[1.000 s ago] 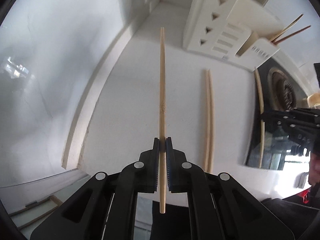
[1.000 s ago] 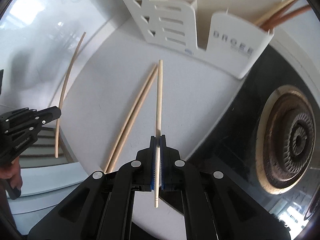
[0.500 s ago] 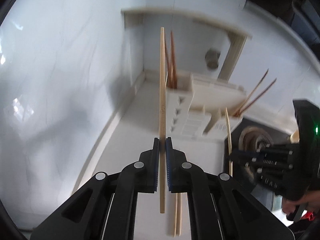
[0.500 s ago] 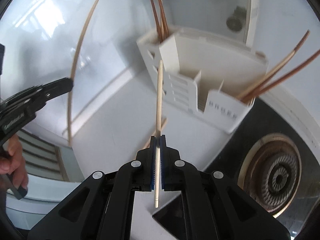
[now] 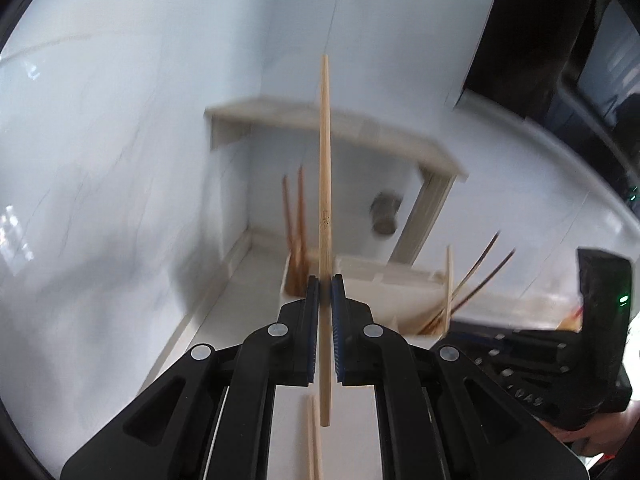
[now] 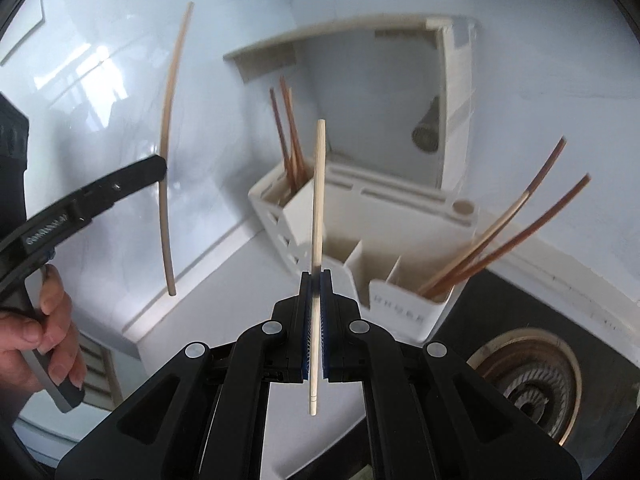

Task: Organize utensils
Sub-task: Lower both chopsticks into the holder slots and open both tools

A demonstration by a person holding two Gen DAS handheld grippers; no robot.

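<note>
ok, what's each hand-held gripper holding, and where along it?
Left hand-held gripper: pale chopstick, pinched near its lower end. Right hand-held gripper: another light chopstick, also gripped low.

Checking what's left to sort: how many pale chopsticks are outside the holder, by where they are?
Pale chopstick in the left claw: 1
Pale chopstick in the right claw: 1
Pale chopsticks lying on the counter: 2
Total: 4
</note>
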